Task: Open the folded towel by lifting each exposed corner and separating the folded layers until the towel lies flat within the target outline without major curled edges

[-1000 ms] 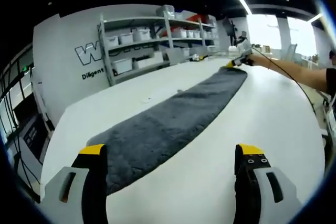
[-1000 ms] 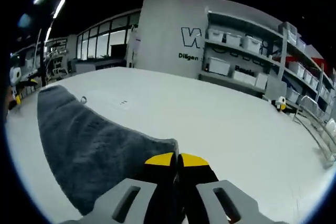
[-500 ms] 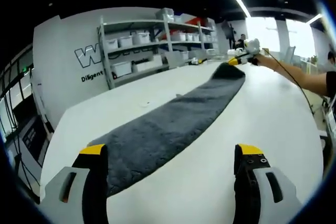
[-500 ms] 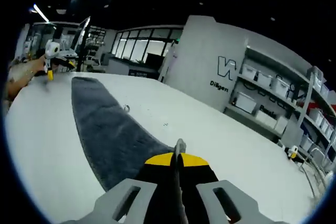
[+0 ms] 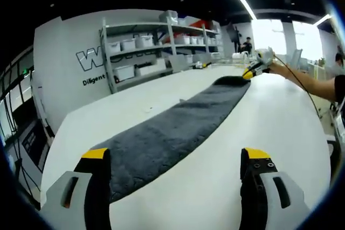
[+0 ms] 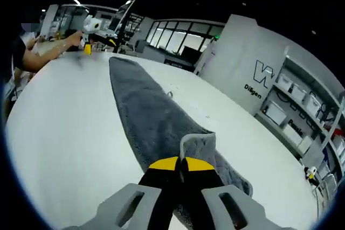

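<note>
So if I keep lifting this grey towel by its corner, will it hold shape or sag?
Likely sag: the corner pinched in the right gripper already curls over limply. The grey towel looks plush and long, so probably heavyish, dragging on the white table rather than sliding freely.

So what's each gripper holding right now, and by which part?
The right gripper is shut on the grey towel, pinching a lifted edge at one end. The left gripper holds nothing; its jaws stand open over the towel's other end.
</note>
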